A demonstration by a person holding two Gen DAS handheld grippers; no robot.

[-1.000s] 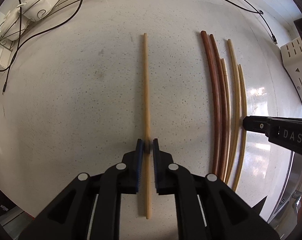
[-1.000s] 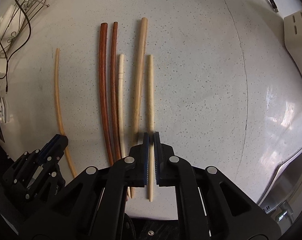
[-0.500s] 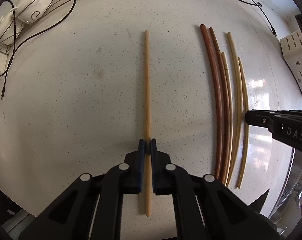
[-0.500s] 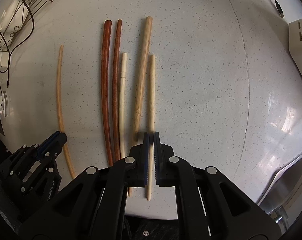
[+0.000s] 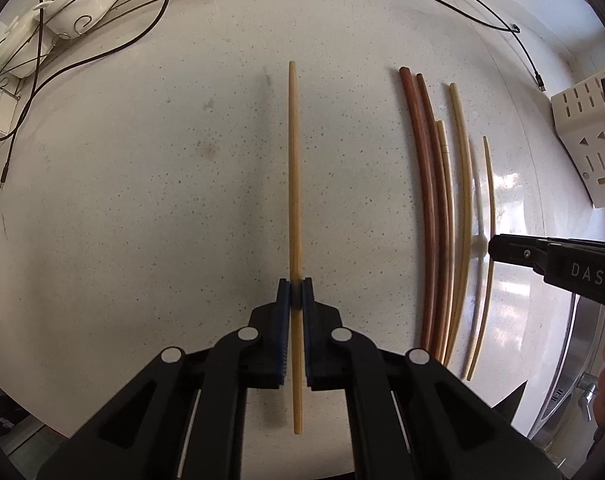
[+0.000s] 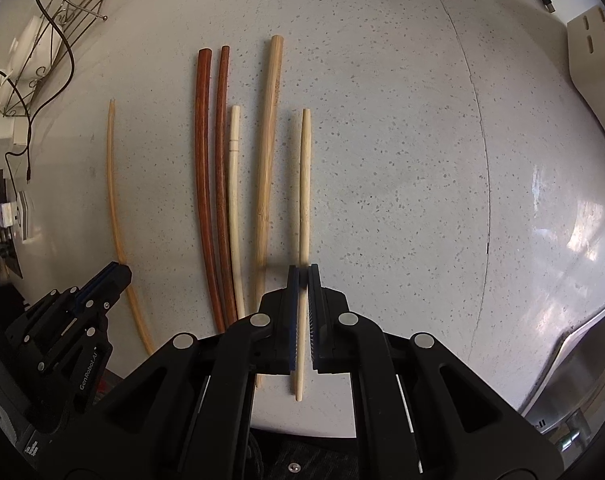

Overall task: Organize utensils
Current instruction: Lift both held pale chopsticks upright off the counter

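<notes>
My left gripper point(image 5: 296, 292) points down at the speckled counter point(image 5: 162, 200) and is shut on a light bamboo chopstick point(image 5: 293, 168) near its lower third. In the right wrist view the left gripper point(image 6: 116, 274) shows at the lower left with that chopstick point(image 6: 113, 184). My right gripper point(image 6: 303, 276) is shut on a pale thin chopstick point(image 6: 304, 184), just right of a row: two red-brown chopsticks point(image 6: 206, 168), a short pale one point(image 6: 233, 184) and a thick bamboo one point(image 6: 268, 140). From the left wrist view the right gripper point(image 5: 494, 246) enters from the right beside the row point(image 5: 426, 200).
A wire rack with white dishes point(image 5: 62, 4) and dark cables point(image 5: 102, 52) lie at the far left. A white slotted holder point(image 5: 582, 140) stands at the right edge. A steel sink rim point(image 6: 574, 356) curves along the lower right.
The left jaws closed fully on the bamboo chopstick. The right gripper carried its pale chopstick a little to the right, away from the thick bamboo one.
</notes>
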